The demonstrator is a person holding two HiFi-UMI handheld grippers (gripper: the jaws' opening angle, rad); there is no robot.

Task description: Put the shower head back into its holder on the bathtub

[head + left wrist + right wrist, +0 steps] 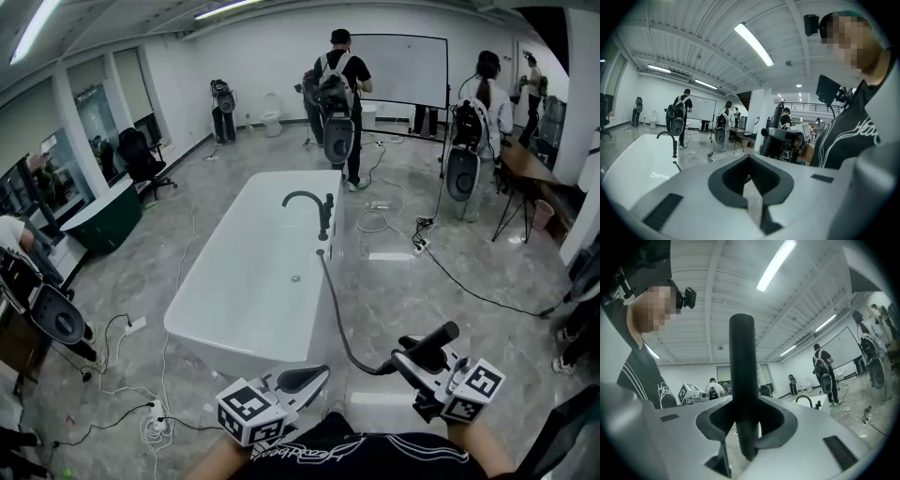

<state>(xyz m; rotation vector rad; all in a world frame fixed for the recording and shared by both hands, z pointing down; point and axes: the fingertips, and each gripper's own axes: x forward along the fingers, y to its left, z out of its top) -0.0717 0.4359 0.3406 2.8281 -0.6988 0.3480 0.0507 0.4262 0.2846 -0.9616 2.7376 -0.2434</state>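
Note:
In the head view a white bathtub (246,281) stands in the middle of the floor, with a black curved faucet (314,208) on its right rim. A black hose (339,323) runs from that rim down to the black shower head (441,337). My right gripper (419,361) is shut on the shower head to the right of the tub's near end. In the right gripper view the handle (742,380) stands upright between the jaws. My left gripper (305,378) is shut and empty just below the tub's near end. Its view shows the tub (637,159) and the faucet (670,140) at the left.
Cables and a power strip (155,412) lie on the floor left of the tub, and more cables (441,267) to its right. People with equipment (337,103) stand behind the tub near a whiteboard (398,70). A dark green tub (103,220) sits at the left.

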